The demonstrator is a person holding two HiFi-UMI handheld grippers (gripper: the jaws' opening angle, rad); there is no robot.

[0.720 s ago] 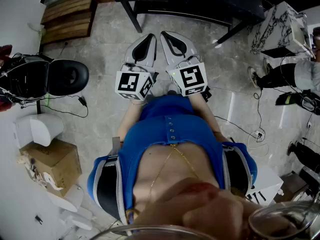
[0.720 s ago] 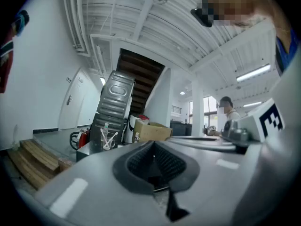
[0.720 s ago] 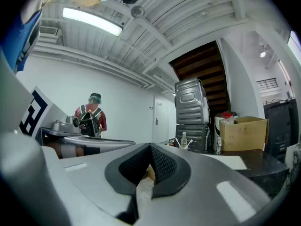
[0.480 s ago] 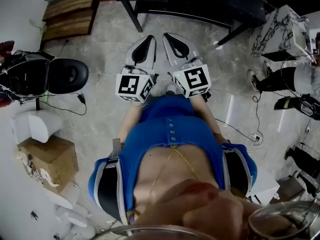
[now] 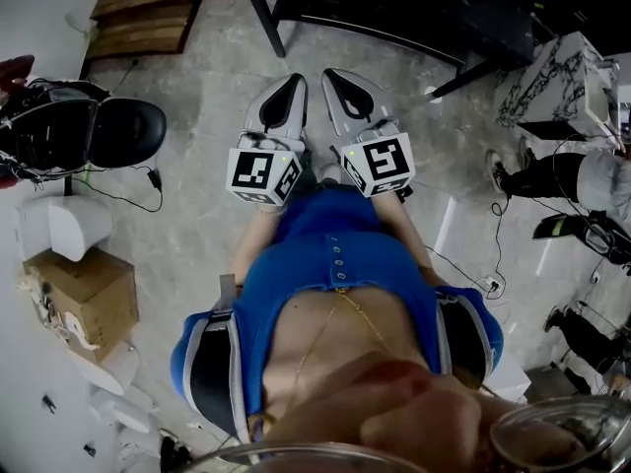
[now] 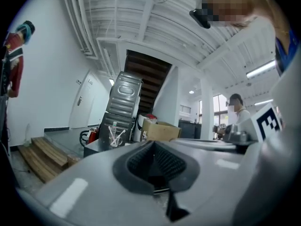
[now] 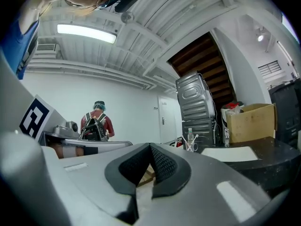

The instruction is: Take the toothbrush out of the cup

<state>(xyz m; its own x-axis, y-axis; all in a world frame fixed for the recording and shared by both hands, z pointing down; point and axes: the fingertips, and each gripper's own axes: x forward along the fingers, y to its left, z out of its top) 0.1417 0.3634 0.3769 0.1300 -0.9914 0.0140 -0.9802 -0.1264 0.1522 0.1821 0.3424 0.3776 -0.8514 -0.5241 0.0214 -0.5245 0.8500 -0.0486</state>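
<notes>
Far off — cup (image 6: 114,136) sits beyond left hand-held gripper (image 6: 153,142).

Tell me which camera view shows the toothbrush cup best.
The left gripper view: the clear cup stands far off on a dark table, white toothbrushes crossed inside, small but clearest. The right gripper view shows the same cup smaller. The head view doesn't show it.

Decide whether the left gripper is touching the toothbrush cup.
Apart. The left gripper view shows the cup standing far beyond the left gripper.
</notes>
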